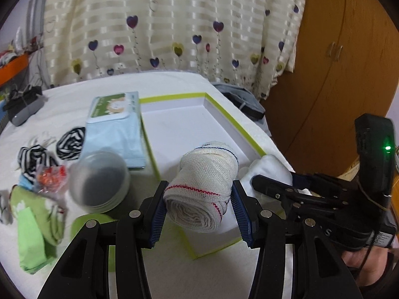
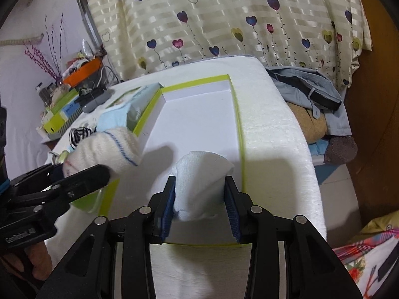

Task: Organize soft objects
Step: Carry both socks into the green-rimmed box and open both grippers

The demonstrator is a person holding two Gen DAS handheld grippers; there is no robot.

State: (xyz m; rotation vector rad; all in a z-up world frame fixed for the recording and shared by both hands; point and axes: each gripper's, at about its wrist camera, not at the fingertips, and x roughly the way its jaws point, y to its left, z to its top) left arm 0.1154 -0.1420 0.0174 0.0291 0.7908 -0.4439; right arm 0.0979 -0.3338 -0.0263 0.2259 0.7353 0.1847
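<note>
Where pads pinch — ribbed cream roll [image 1: 202,189], fluffy white bundle [image 2: 202,184]

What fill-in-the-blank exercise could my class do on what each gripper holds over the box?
1. The left gripper holds a rolled cream cloth edged with a ____ stitched line near the jaws.
2. The right gripper holds a plain ____ cloth.
3. The open box has a ____ rim.
4. The curtain is printed with ____.

Missing words: red; white; green; hearts
</note>
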